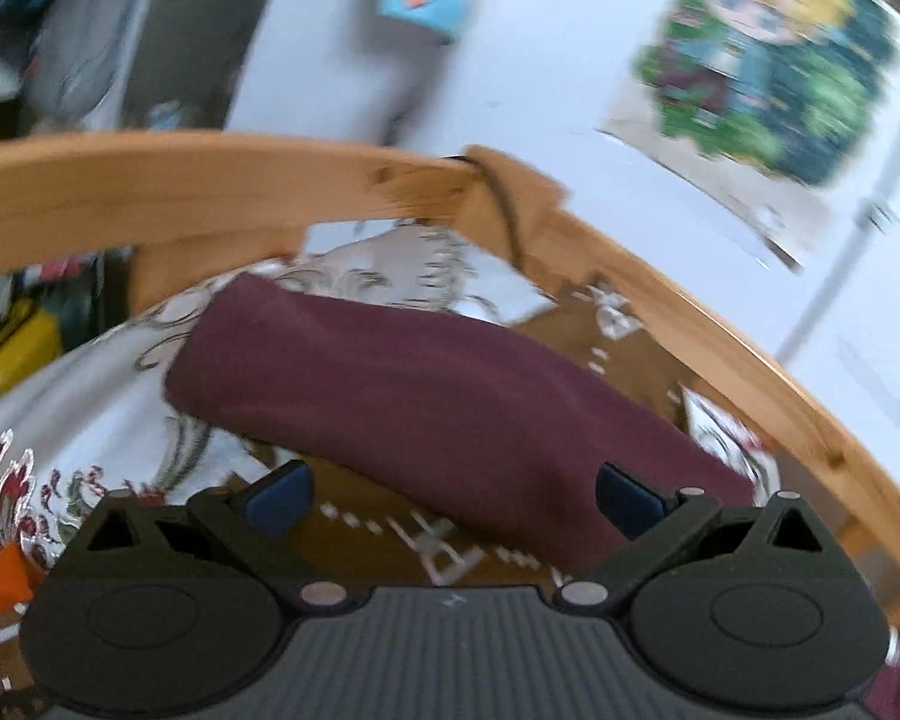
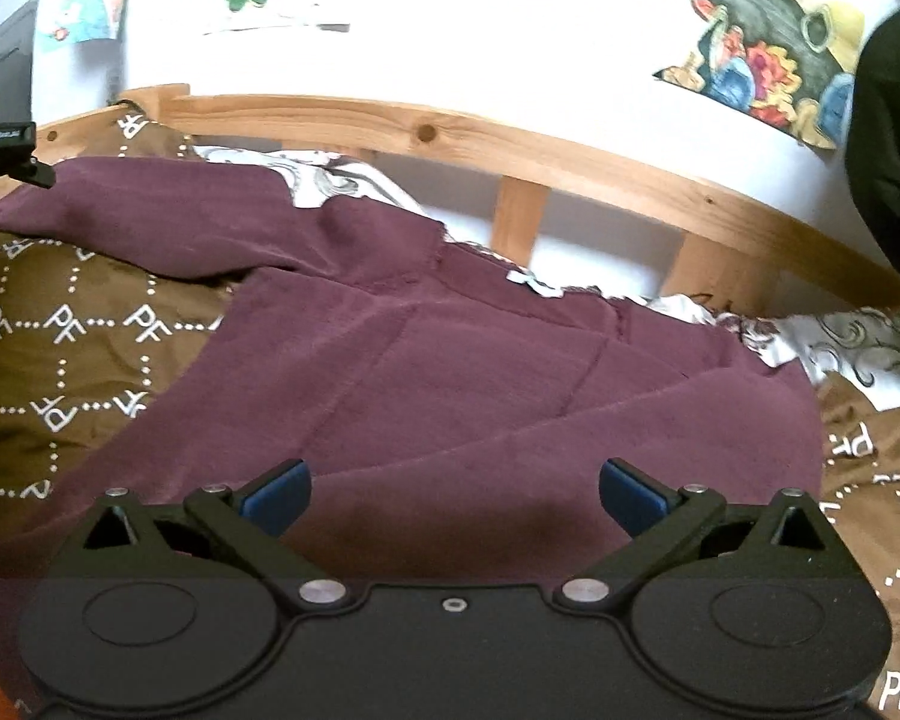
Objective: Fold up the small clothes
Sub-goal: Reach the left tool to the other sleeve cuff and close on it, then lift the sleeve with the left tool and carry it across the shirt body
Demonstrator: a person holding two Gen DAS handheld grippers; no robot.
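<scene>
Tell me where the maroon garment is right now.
In the right wrist view the maroon garment lies spread on the brown patterned bedcover, just ahead of the open right gripper, below the wooden bed rail.

Both wrist views look forward and downward along their fingers (image 1: 276,495), low over the bed. They share the maroon garment (image 1: 426,384) (image 2: 510,360) and wooden bed rail (image 1: 210,180) (image 2: 450,138). Left view blurred, tilted.

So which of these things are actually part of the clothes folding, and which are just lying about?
Part of the job:
- maroon garment, spread on the bed
- left gripper, fingers apart, empty
- right gripper, fingers apart, empty

Just lying about:
- brown patterned cover
- white floral sheet
- wooden bed frame
- wall posters
</scene>
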